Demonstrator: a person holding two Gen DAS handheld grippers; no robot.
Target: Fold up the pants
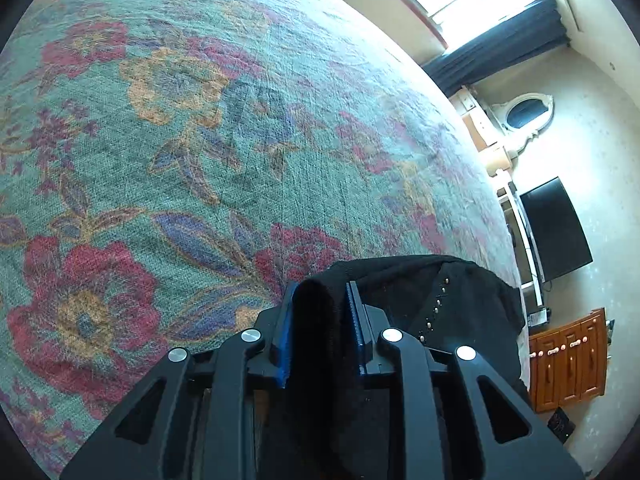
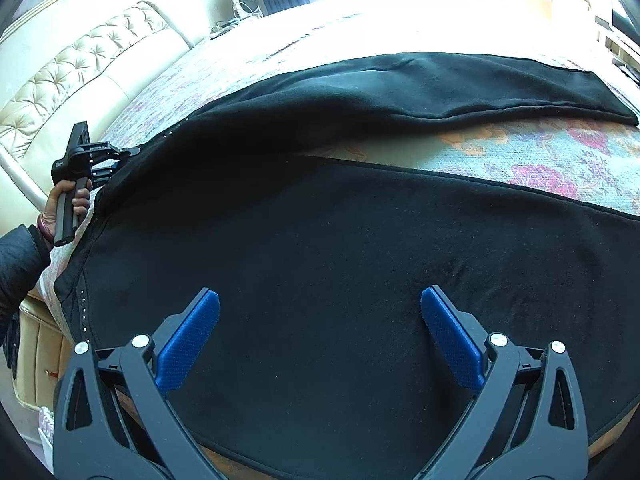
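Black pants (image 2: 340, 240) lie spread on a floral bed cover (image 2: 520, 148), one leg close to me and the other leg (image 2: 440, 84) farther back. My left gripper (image 1: 320, 292) is shut on a bunched edge of the black pants (image 1: 420, 292), near a row of small studs. In the right wrist view the left gripper (image 2: 120, 156) sits at the pants' waist end, held by a person's hand (image 2: 76, 200). Over the near leg my right gripper (image 2: 320, 300) stands open, with only flat cloth below its blue pads (image 2: 188, 344).
The floral cover (image 1: 200, 120) stretches wide to the left of the pants. A cream tufted headboard (image 2: 80, 72) runs along the far left. Beyond the bed edge are a dark screen (image 1: 556, 228), a wooden cabinet (image 1: 568, 364) and a small fan (image 2: 246, 0).
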